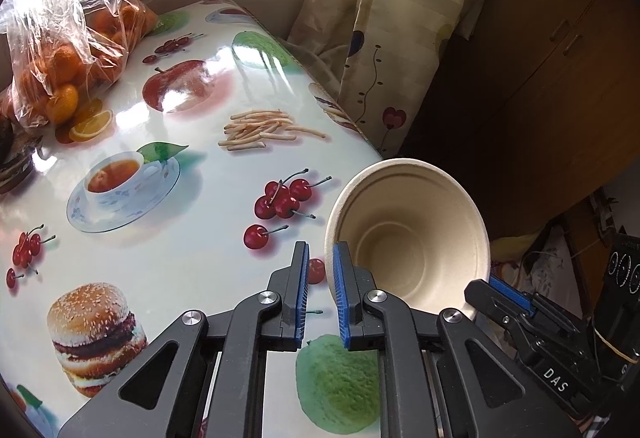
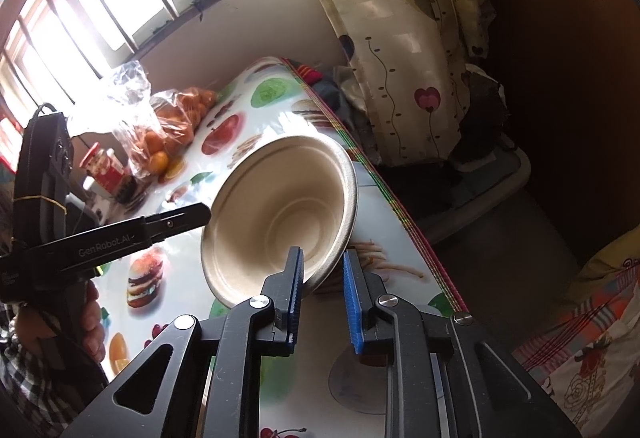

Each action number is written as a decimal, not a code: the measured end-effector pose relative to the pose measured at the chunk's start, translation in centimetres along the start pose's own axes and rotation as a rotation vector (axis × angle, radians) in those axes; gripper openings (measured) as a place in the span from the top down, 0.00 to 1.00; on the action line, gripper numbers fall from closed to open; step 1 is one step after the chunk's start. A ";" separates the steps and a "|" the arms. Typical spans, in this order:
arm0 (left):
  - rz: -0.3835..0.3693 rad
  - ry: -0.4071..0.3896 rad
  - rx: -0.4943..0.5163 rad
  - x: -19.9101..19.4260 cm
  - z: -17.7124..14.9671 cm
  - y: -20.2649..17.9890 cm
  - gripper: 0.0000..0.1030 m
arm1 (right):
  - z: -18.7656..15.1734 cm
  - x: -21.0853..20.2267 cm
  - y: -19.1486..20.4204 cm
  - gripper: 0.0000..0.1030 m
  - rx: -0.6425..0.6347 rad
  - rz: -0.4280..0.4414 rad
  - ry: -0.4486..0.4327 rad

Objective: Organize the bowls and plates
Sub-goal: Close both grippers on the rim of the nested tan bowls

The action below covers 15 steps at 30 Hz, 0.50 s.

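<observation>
A beige paper bowl (image 1: 416, 222) is tipped on its side above the table's right edge, its mouth facing both cameras. My left gripper (image 1: 320, 274) straddles the bowl's left rim: the right finger is inside the bowl, the left one outside, and the jaws are shut on the rim. In the right wrist view the same bowl (image 2: 272, 198) has its lower rim between the jaws of my right gripper (image 2: 322, 270), also shut on it. The right gripper (image 1: 508, 294) meets the bowl's lower right rim in the left wrist view. The left gripper (image 2: 200, 216) reaches the bowl from the left.
The table (image 1: 192, 270) has a glossy cloth printed with fruit and food. A clear bag of oranges (image 1: 60, 70) lies at its far left, with a red-lidded jar (image 2: 102, 166) beside it. A patterned curtain (image 1: 380, 38) hangs past the table's right edge. A person's hand (image 2: 90, 322) holds the left gripper.
</observation>
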State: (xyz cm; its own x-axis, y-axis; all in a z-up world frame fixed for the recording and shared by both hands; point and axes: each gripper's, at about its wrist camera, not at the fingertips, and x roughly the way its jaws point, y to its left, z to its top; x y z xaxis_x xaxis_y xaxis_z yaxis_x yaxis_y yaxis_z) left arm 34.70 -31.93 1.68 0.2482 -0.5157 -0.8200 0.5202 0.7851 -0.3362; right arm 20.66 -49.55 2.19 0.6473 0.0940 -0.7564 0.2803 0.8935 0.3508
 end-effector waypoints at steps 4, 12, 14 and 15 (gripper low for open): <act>-0.003 -0.001 -0.003 0.0 -0.1 0.0 0.91 | 0.0 0.0 0.0 0.82 0.004 0.000 0.001; -0.001 -0.002 -0.005 0.1 -0.1 0.0 0.94 | 0.0 0.1 0.0 0.82 0.006 0.007 0.001; -0.002 -0.003 -0.005 0.1 -0.1 0.0 0.94 | -0.1 0.2 0.0 0.82 0.006 0.006 0.002; -0.003 -0.003 -0.006 0.1 -0.1 0.0 0.94 | -0.1 0.1 0.0 0.82 0.007 0.007 0.002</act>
State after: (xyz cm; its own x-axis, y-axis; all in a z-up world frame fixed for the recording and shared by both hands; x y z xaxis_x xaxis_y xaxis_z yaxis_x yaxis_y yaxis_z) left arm 34.60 -31.96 1.56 0.2490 -0.5191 -0.8176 0.5158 0.7856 -0.3417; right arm 20.65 -49.54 2.08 0.6477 0.1013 -0.7551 0.2808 0.8896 0.3603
